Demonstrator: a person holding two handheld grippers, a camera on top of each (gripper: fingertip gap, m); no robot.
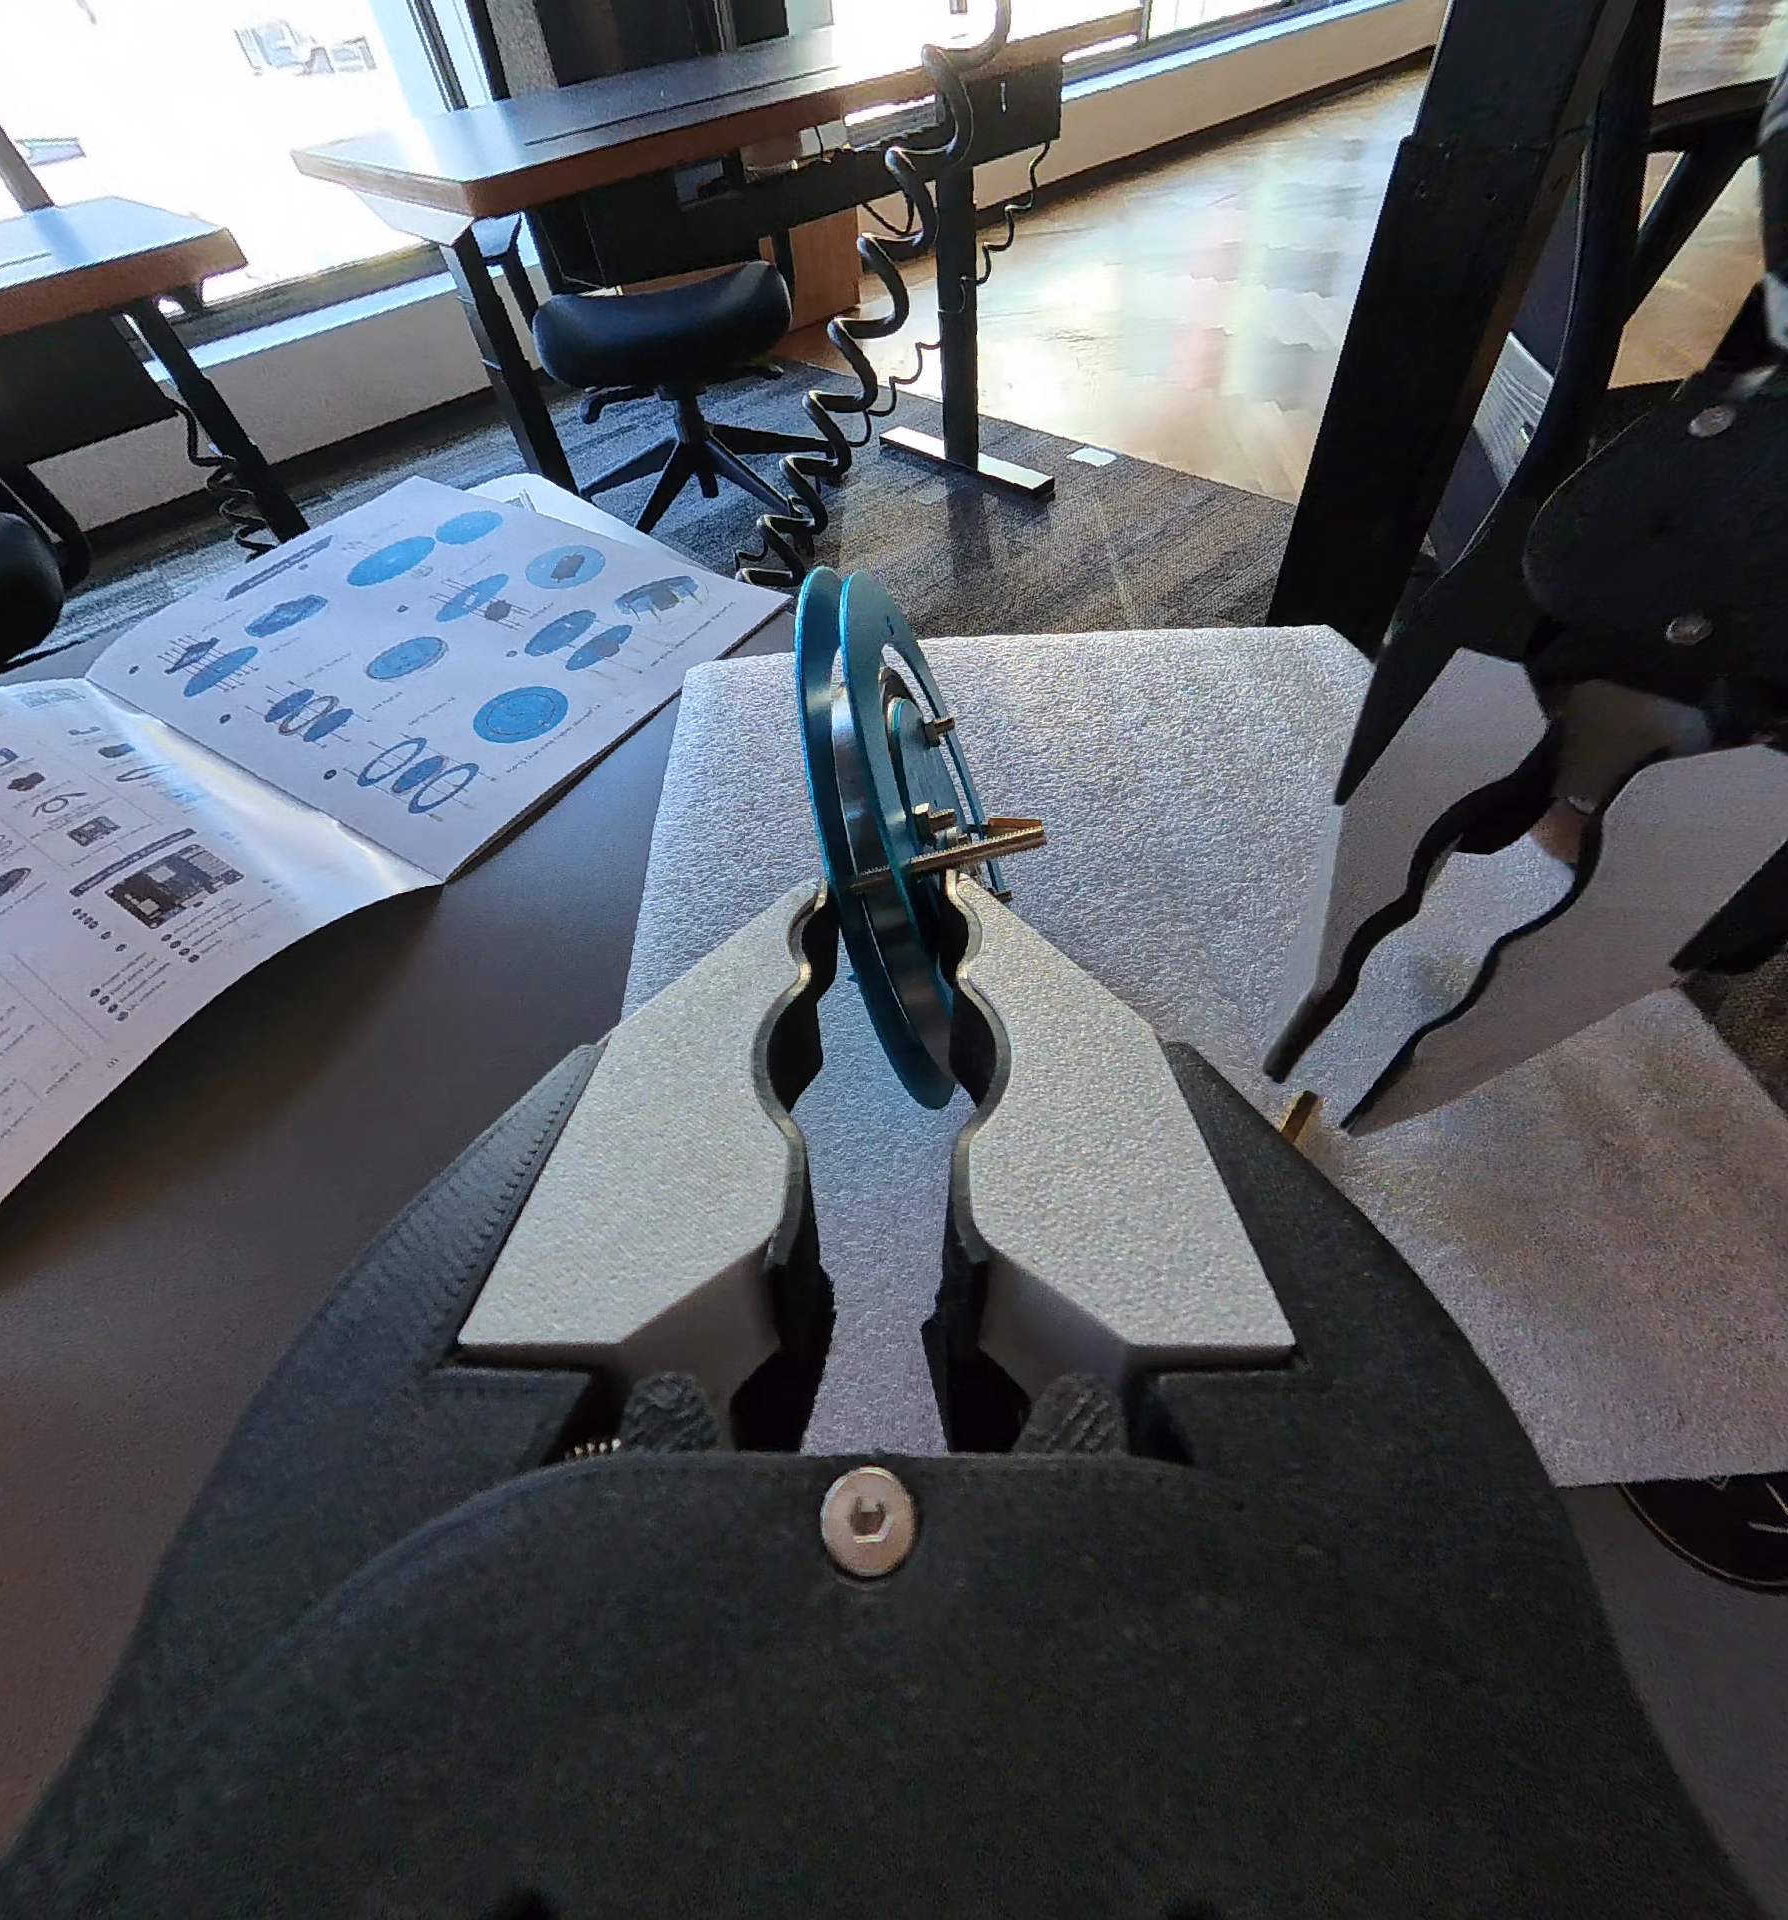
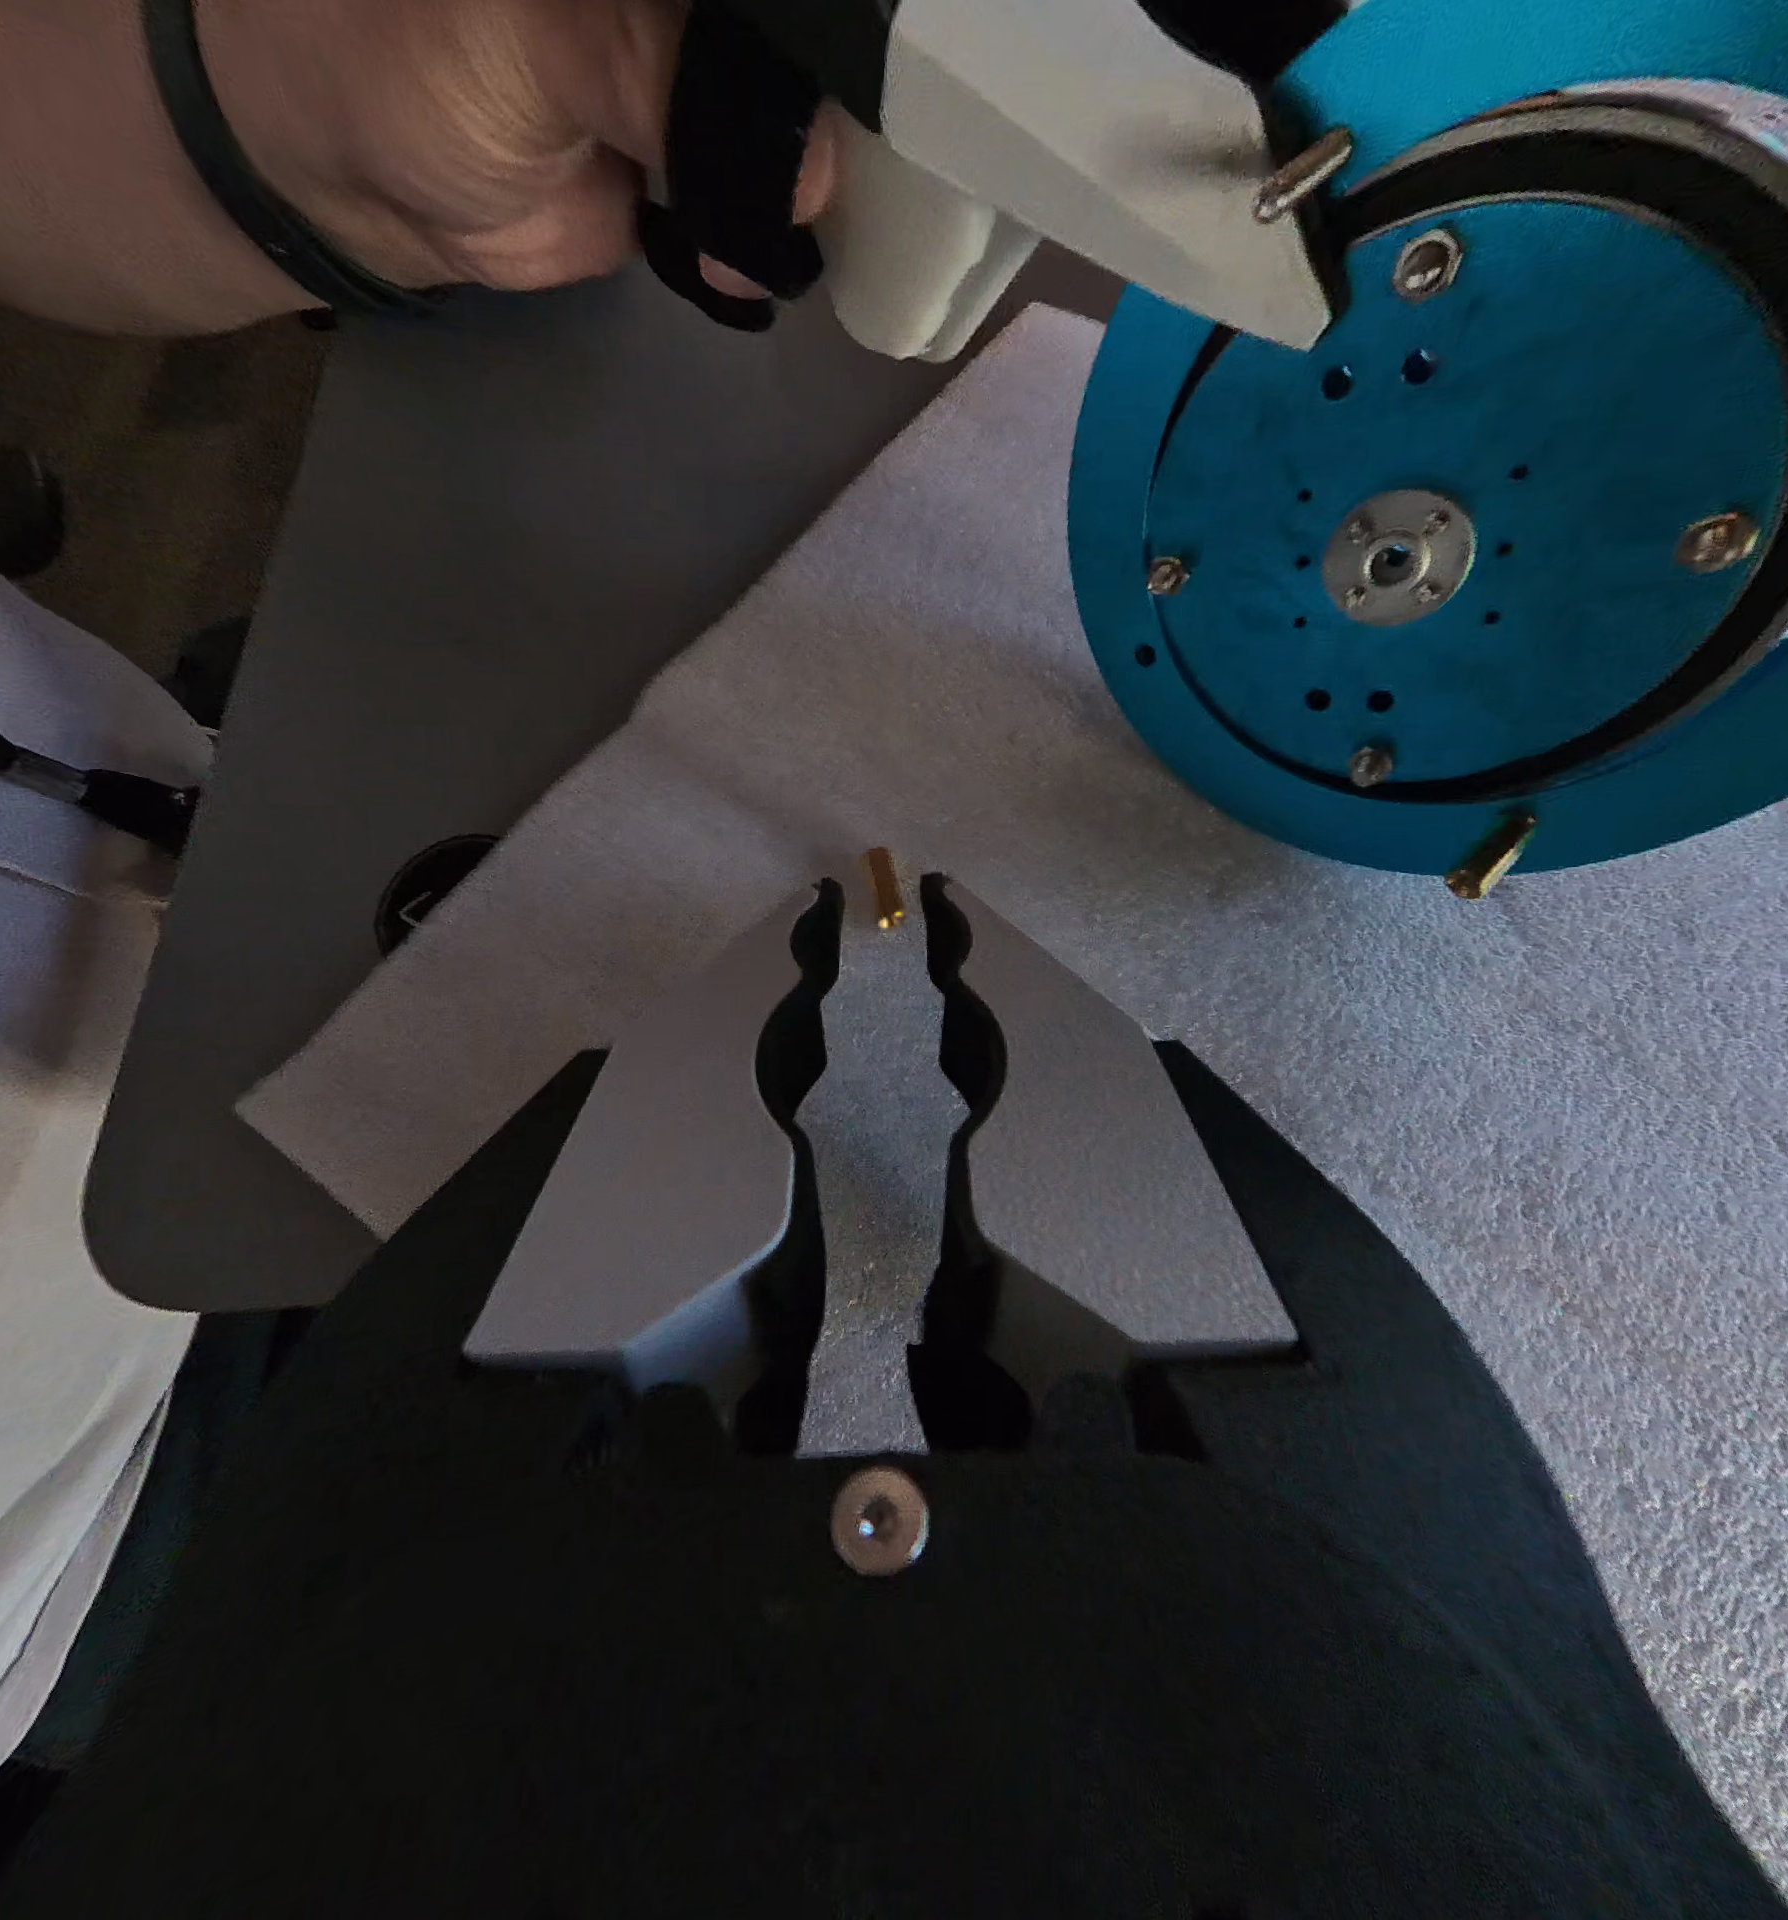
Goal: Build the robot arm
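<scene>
My left gripper [image 1: 885, 906] is shut on the rim of a blue disc assembly [image 1: 874, 790] and holds it upright and edge-on above a white foam sheet [image 1: 1160, 748]. Screws and standoffs stick out of its right face. In the right wrist view the assembly [image 2: 1472, 499] shows its flat face with a silver ring and hub, gripped by a white finger [image 2: 1108, 156] of the left gripper. My right gripper [image 2: 877, 885] is open and points down at the foam sheet [image 2: 1285, 1143]. Its tips straddle a small brass standoff [image 2: 884, 891] lying there. It also shows in the left wrist view [image 1: 1316, 1093].
An open instruction booklet [image 1: 246, 779] lies on the dark table [image 1: 350, 1143] to the left. A hand [image 2: 402, 156] and a white sleeve [image 2: 17, 1039] are at the left of the right wrist view. Desks, a stool [image 1: 661, 322], a coiled cable [image 1: 848, 395] and a black frame [image 1: 1389, 364] stand beyond. One gripper's finger ends stand about 11 centimeters off the other's.
</scene>
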